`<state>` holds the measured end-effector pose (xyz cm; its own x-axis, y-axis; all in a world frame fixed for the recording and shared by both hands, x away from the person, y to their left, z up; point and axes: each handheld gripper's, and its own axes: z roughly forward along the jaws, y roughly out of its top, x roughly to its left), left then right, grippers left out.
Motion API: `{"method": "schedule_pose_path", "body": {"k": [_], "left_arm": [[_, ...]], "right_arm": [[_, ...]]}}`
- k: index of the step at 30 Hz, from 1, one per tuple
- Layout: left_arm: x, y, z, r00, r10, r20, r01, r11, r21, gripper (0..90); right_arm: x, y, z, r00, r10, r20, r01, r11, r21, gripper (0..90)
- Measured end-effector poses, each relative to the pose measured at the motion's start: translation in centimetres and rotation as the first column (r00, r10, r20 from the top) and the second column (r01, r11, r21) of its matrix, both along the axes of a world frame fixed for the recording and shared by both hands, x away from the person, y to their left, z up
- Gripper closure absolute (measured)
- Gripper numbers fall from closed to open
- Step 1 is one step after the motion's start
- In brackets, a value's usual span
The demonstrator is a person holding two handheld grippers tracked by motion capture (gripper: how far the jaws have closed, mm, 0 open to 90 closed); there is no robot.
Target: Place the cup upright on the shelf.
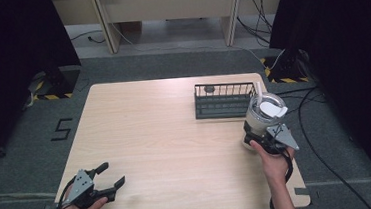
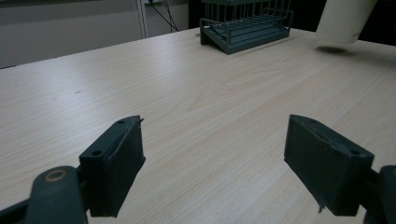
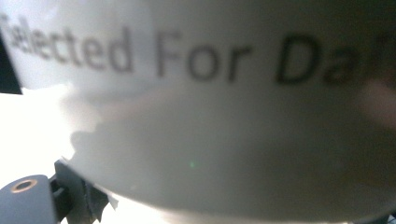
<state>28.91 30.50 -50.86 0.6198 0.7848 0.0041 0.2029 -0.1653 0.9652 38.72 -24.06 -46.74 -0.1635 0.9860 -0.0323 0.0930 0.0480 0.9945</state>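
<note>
The white round plastic cup (image 1: pixel 263 113) with grey printed letters and a lid stands upright between the jaws of the right gripper (image 1: pixel 256 138), lifted a little above the table.

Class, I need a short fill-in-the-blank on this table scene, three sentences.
1. The right tool grips a white ____.
2. The left tool has its jaws ____.
3. The dark wire rack stands on the ____ beside the cup.

Missing words: cup; open; table

The white cup (image 3: pixel 224 116) reads "Selected For Da…", cut off; a black "5" (image 1: pixel 61 129) marks the floor.
</note>
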Motion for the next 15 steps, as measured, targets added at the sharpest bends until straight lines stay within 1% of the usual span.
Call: {"method": "schedule_pose_path", "body": {"k": [3,7,15], "left_arm": [[0.0,0.0,0.0,1.0,0.001,-0.001,-0.001,1.0,-0.003,19.0],[0.0,0.1,0.0,1.0,0.003,-0.001,-0.003,1.0,-0.007,19.0],[0.0,0.1,0.0,1.0,0.002,-0.001,-0.002,1.0,-0.008,19.0]], "right_arm": [[0.1,0.0,0.3,1.0,0.002,0.008,-0.002,0.9999,-0.011,9.7],[0.6,0.2,1.3,0.9996,-0.006,0.029,0.006,1.0,0.002,9.6],[1.5,0.6,2.9,0.9984,-0.003,0.057,0.003,1.0,0.002,9.6]]}}
